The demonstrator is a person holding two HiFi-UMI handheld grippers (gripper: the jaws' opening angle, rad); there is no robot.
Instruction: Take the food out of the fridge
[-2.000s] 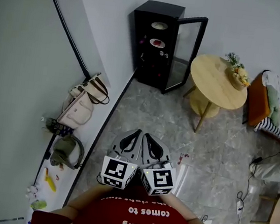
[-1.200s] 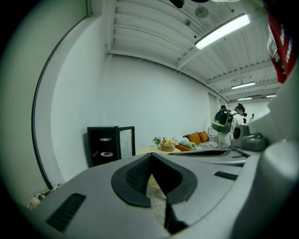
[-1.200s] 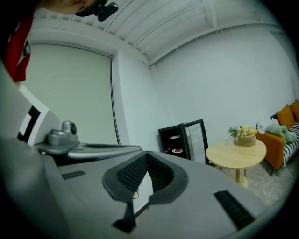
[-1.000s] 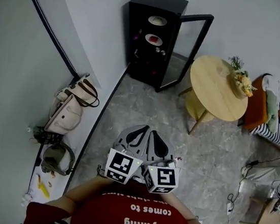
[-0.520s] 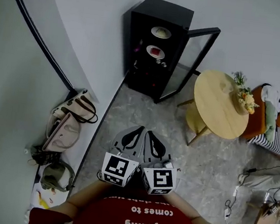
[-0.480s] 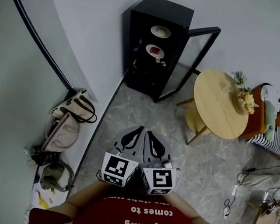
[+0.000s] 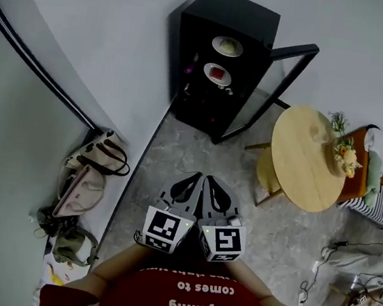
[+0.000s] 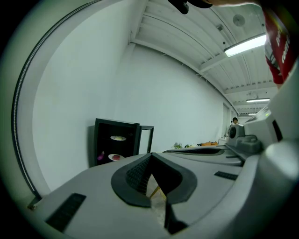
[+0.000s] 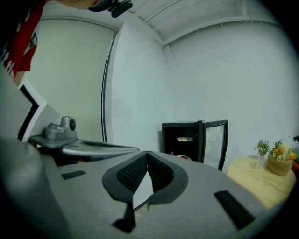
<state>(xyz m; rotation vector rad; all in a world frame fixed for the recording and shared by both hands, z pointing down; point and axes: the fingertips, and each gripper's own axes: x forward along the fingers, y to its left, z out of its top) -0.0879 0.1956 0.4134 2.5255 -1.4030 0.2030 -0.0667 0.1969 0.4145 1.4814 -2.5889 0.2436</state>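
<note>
Fridge (image 7: 222, 55) at top looks nearer now, door (image 7: 275, 88) open. Left gripper (image 7: 194, 177) & right gripper (image 7: 209, 180) pinched shut, empty. Food plates (image 7: 227, 46) not reached yet.

Black fridge (image 7: 228, 10) open; pale food (image 7: 228, 46) above red food (image 7: 218, 72).

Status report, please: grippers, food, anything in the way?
Left gripper, right gripper shut, empty. Fridge door open; upper plate, lower plate of food inside. Nothing between grippers and fridge.

Left gripper (image 8: 151, 155) closed, empty; open fridge (image 8: 103, 140) ahead; plates (image 8: 118, 138) inside.
</note>
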